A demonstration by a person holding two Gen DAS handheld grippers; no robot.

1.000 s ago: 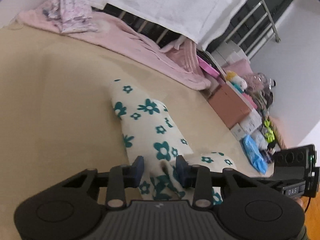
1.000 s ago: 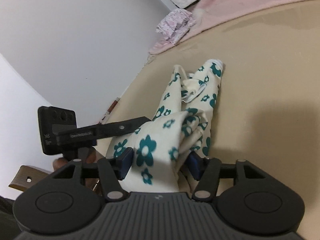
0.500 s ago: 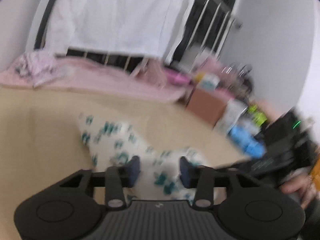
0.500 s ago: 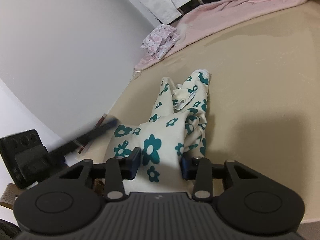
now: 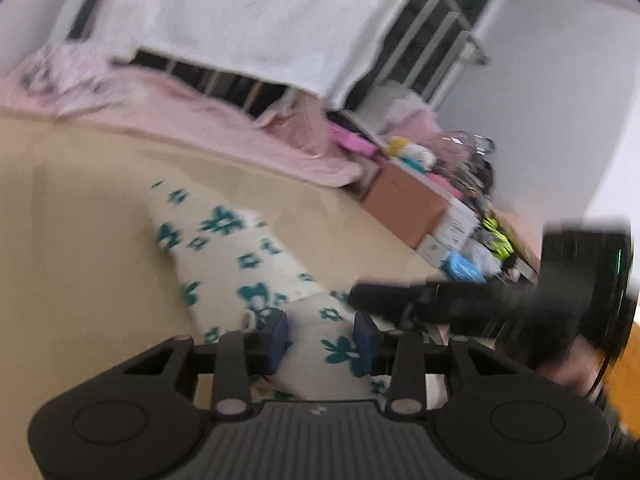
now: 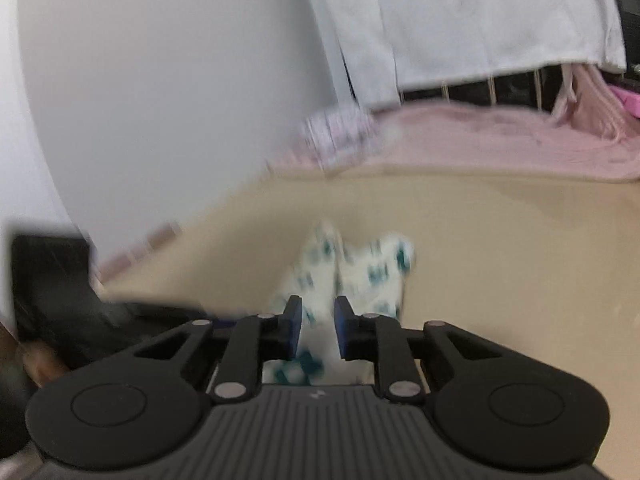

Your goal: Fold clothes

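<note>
My workpiece is a cream garment [image 5: 224,248] printed with teal flowers, bunched lengthwise into a narrow strip, lying on the beige surface [image 5: 80,240]; both views are blurred.

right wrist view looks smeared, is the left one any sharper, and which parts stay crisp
Right wrist view: motion blur smears the floral garment, the pink blanket and the wall edge; only the right gripper is crisp. Left wrist view: milder blur, the flower print readable, the left gripper sharp, fisheye bending the rack.
</note>
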